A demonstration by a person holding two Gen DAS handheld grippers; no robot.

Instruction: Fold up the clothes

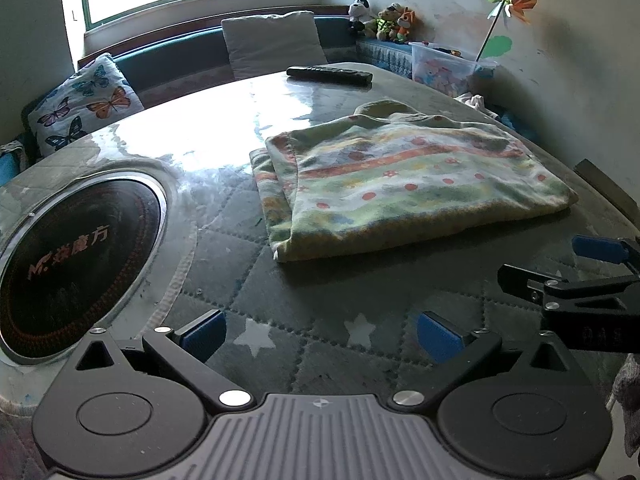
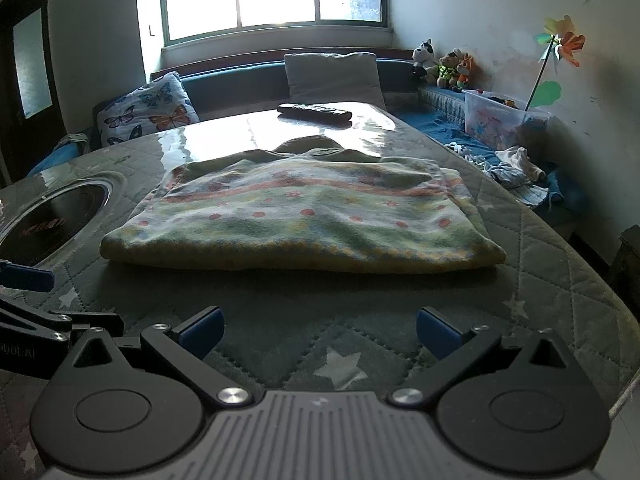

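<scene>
A folded fleece garment point(image 2: 304, 216), striped in green, yellow and orange with red dots, is seen lying flat on the quilted, star-patterned cover of the counter point(image 2: 532, 248), its collar turned toward the window. The right gripper point(image 2: 318, 334) is held low before the garment's near edge, its jaws spread wide and released, with nothing between the blue pads and no contact with the cloth. The left gripper point(image 1: 320, 336) is likewise held with jaws wide apart and empty, the garment lying ahead and to its right. A round inset cooktop point(image 1: 76, 264) is set in the counter to the left. A remote control point(image 2: 314, 112) is seen near the far edge
</scene>
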